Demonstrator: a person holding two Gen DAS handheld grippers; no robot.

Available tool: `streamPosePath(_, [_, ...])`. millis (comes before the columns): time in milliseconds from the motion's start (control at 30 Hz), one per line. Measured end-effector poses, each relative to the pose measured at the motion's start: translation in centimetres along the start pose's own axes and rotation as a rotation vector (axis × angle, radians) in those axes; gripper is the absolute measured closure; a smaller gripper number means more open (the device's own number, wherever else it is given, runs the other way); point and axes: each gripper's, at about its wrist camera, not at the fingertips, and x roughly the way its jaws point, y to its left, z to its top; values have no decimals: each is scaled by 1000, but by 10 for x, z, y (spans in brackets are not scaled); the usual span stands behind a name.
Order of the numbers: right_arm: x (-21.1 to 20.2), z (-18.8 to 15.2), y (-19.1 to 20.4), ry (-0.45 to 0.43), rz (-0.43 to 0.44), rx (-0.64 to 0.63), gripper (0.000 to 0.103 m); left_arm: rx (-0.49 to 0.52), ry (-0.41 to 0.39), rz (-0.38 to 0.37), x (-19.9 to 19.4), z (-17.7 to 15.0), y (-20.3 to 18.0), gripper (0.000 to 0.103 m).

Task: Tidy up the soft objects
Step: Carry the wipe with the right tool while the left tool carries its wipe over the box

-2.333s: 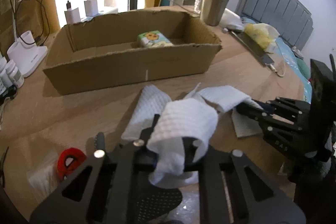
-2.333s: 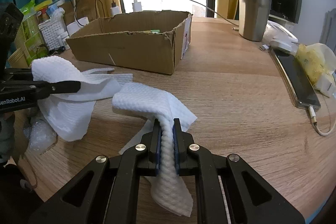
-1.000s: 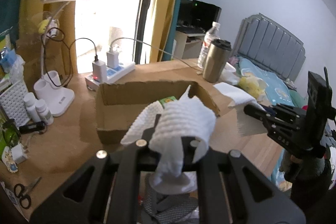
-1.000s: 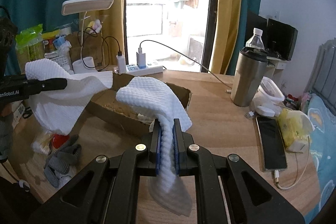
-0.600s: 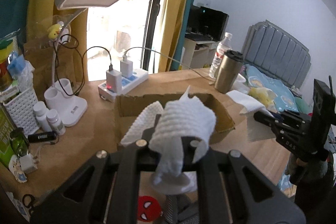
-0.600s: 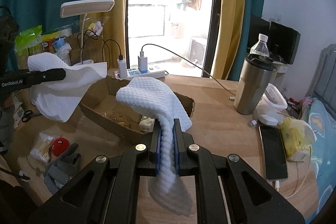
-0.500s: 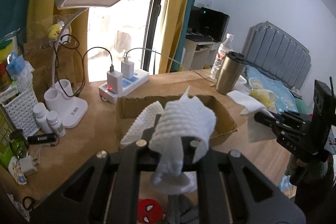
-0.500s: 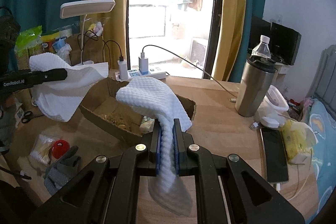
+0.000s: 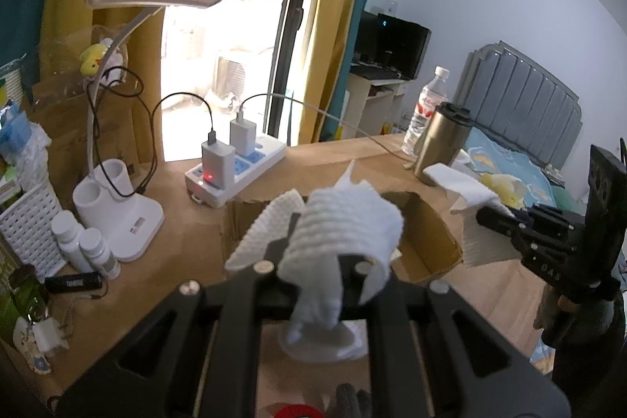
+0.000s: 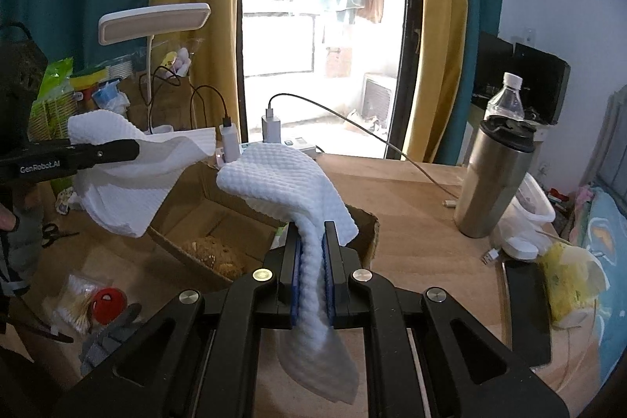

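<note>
Both tongs (image 9: pixel 313 253) (image 10: pixel 311 261) clamp white waffle-textured cloths (image 9: pixel 345 226) (image 10: pixel 282 179) | lower yours into open brown cardboard box (image 10: pixel 203 210) | release together.

Both cloths have risen off the counter (image 10: pixel 411 206). The left hand-held gripper (image 9: pixel 313 253) now carries its white cloth (image 9: pixel 345 230) high over the near edge of the cardboard box (image 9: pixel 431 237). The right hand-held gripper (image 10: pixel 312 261) carries its cloth (image 10: pixel 282 179) above the box's right end.
</note>
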Motion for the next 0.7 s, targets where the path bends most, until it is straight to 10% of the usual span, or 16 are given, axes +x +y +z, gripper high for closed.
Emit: streamPosePath(700, [63, 6, -6, 56, 38, 4, 92, 27, 69, 18, 75, -8, 15, 93])
